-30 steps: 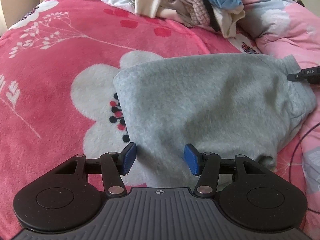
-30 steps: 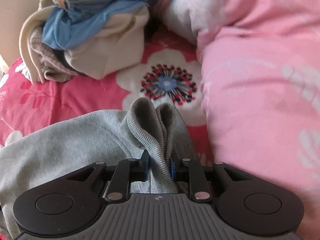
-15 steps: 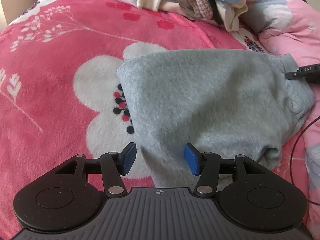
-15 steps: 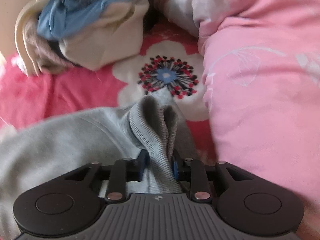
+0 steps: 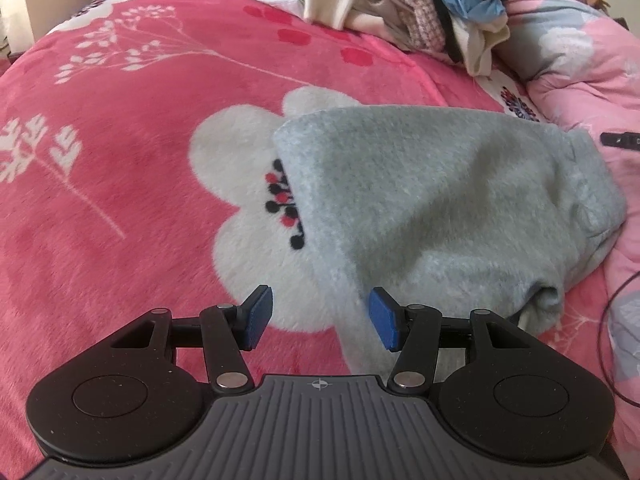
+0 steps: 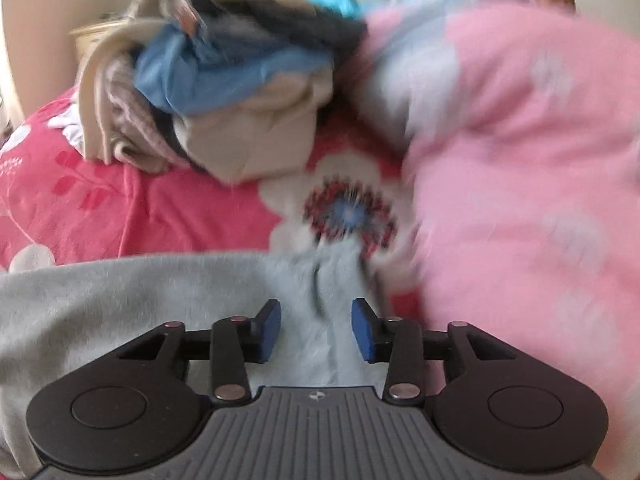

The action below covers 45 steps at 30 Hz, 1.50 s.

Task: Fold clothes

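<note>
left wrist view: left tongs [image 5: 320,318] released, blue pads spread wide, nothing between them. grey fleece garment [image 5: 448,208] lies on the bed [image 5: 120,152], over the white flower print of the red blanket. it lies ahead and to the right of the left tongs; its near left edge runs up between the pads, the right pad over fleece, the left pad over bare blanket. long axis runs roughly left to right across the view, far left corner rounded, right end bunched where it meets the pink quilt [image 5: 580,80]. near right part folded under into a thick roll. a black tip shows at the right rim by the garment's far right end; judged to be the other tongs, not certain. pile of mixed clothes [image 5: 400,4] sits well beyond, apart from the grey piece.

right wrist view: much motion blur. right tongs [image 6: 316,330] released, pads apart, gripping nothing. a narrow end of the grey garment [image 6: 120,300] lies directly ahead between the pads, seemingly not pinched; main body spreads away to the left. pink quilt [image 6: 520,160] close on the right, clothes pile [image 6: 220,92] ahead left.

judgement: each tongs sits at one end of the long axis, left at the near left edge, right at the narrow end by the quilt. garment appears partly folded; whether more folds are wanted cannot be settled here. any fold across the long axis would turn on the left edge, nearest the left tongs.
</note>
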Each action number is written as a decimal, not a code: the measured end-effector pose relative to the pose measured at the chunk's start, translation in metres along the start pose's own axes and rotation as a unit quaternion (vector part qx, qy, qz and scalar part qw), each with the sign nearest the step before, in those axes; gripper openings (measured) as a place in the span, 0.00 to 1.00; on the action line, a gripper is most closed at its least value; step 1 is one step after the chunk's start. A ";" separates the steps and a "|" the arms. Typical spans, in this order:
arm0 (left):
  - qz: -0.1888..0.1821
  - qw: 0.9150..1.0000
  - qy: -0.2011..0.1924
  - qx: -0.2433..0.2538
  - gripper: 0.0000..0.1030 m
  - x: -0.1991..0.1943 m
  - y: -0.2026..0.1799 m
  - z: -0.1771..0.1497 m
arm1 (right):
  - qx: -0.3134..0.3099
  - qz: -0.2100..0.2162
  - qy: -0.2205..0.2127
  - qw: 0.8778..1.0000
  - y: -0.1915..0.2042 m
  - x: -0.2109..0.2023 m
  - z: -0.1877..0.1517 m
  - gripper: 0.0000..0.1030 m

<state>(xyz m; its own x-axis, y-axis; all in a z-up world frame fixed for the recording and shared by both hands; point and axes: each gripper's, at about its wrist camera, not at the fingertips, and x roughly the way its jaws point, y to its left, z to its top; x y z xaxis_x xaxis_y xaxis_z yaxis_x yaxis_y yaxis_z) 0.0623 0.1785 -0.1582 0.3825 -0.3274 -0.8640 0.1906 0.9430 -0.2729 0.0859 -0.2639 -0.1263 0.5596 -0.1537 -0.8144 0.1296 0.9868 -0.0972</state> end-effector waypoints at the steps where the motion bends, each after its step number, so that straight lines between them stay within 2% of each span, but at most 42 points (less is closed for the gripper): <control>1: 0.000 1.000 0.001 -0.004 0.52 -0.003 0.002 -0.002 | 0.021 0.005 0.017 1.000 -0.002 0.013 -0.005 0.39; 4: -0.003 1.000 0.000 -0.017 0.54 -0.013 0.009 -0.010 | 0.068 0.019 0.069 0.995 -0.005 0.055 -0.024 0.38; 6: -0.005 1.000 0.000 -0.024 0.54 -0.018 0.013 -0.016 | 0.051 0.005 0.066 0.997 0.003 0.062 -0.027 0.39; 8: -0.005 1.000 0.003 -0.026 0.54 -0.021 0.016 -0.022 | 0.038 0.000 0.068 0.997 0.011 0.055 -0.022 0.39; 12: -0.018 0.999 -0.001 -0.039 0.55 -0.028 0.024 -0.032 | 0.022 0.016 0.040 0.999 0.022 0.019 -0.015 0.39; 15: -0.032 0.998 -0.002 -0.056 0.56 -0.030 0.028 -0.038 | 0.022 0.053 0.014 0.998 0.035 -0.013 -0.016 0.39; 21: -0.066 0.996 -0.013 -0.063 0.57 -0.034 0.025 -0.046 | 0.017 0.133 0.009 0.991 0.073 -0.044 -0.017 0.41; 24: -0.084 0.994 -0.016 -0.065 0.57 -0.031 0.020 -0.044 | 0.019 0.168 0.012 0.985 0.094 -0.053 -0.017 0.46; 28: -0.109 0.988 -0.031 -0.104 0.57 -0.020 0.022 -0.031 | 0.028 0.206 0.024 0.978 0.121 -0.049 -0.016 0.47; 32: -0.120 0.979 -0.022 -0.163 0.57 0.002 0.032 -0.014 | 0.045 0.246 0.036 0.968 0.147 -0.042 -0.013 0.47; 34: -0.128 0.976 -0.018 -0.176 0.57 0.016 0.035 -0.008 | 0.045 0.258 0.040 0.964 0.161 -0.040 -0.011 0.47; 38: -0.140 0.973 0.005 -0.184 0.57 0.035 0.032 -0.010 | 0.029 0.275 0.046 0.960 0.192 -0.032 -0.003 0.48; 41: -0.155 0.967 0.028 -0.202 0.57 0.046 0.031 -0.022 | 0.004 0.292 0.062 0.954 0.220 -0.024 0.005 0.50; 42: -0.159 0.964 0.028 -0.213 0.57 0.049 0.032 -0.026 | -0.008 0.295 0.069 0.953 0.230 -0.021 0.007 0.50; 45: -0.163 0.962 0.025 -0.219 0.57 0.051 0.033 -0.029 | -0.052 0.282 0.096 0.953 0.264 -0.008 0.015 0.53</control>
<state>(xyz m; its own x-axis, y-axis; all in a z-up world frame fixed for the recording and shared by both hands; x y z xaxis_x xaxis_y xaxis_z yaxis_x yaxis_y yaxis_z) 0.0617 0.1948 -0.2235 0.3199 -0.6176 -0.7185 -0.1096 0.7292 -0.6755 0.1277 -0.0024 -0.1369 0.3551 0.4048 -0.8426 -0.2351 0.9111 0.3386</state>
